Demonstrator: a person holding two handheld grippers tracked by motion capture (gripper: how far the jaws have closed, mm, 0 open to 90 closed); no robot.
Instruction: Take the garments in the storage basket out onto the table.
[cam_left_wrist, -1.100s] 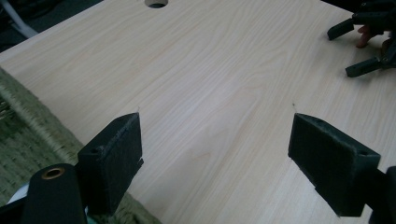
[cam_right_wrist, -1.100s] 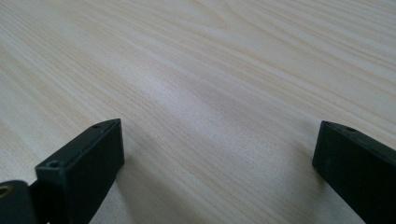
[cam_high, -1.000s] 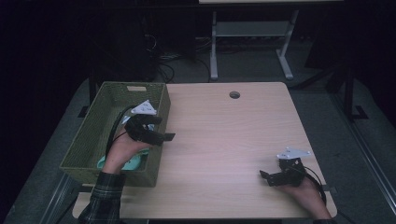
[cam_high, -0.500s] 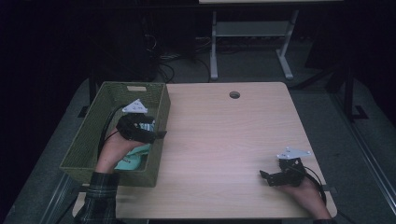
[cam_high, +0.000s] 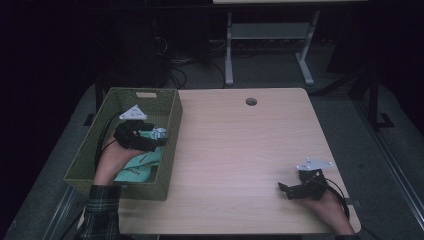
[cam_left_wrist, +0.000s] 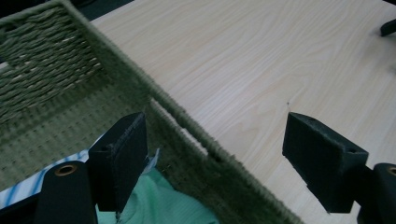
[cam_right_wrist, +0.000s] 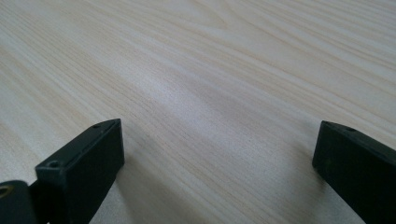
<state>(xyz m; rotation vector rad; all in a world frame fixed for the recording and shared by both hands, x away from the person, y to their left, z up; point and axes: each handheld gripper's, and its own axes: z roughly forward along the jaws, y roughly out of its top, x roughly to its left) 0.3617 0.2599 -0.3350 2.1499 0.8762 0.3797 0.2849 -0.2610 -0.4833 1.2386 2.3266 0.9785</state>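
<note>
A person sits at the near edge of a pale wooden desk (cam_high: 240, 145) with a gripper in each hand. The left gripper (cam_high: 150, 142) is inside a green woven basket (cam_high: 170, 122) that stands along the desk's left edge, its right wall running beside the bare wood. The gripper hangs low over a mint-green cloth (cam_high: 140, 167) that lies in the near half of the basket, with a bit of white, blue-striped fabric (cam_high: 157, 133) just beside it toward the right wall. In the left gripper view the fingers (cam_left_wrist: 123, 158) are released and stand wide apart; they have just been closing a little, and nothing is pressed between them. One finger hangs over the cloth inside the basket, while the other shows over the desk top on the far side of the basket's right wall, so the woven rim runs across the gap between them. The mint-green cloth (cam_left_wrist: 163, 205) shows below that finger, and the striped fabric (cam_left_wrist: 28, 196) shows at the lower left corner of that view. The right gripper (cam_high: 292, 189) rests near the desk's near right corner, well apart from the basket, with the hand behind it at the near edge. Its fingers (cam_right_wrist: 91, 158) are also released, spread wide just above bare wood with nothing between them. A round hole (cam_high: 251, 101) shows in the desk near the far edge.
</note>
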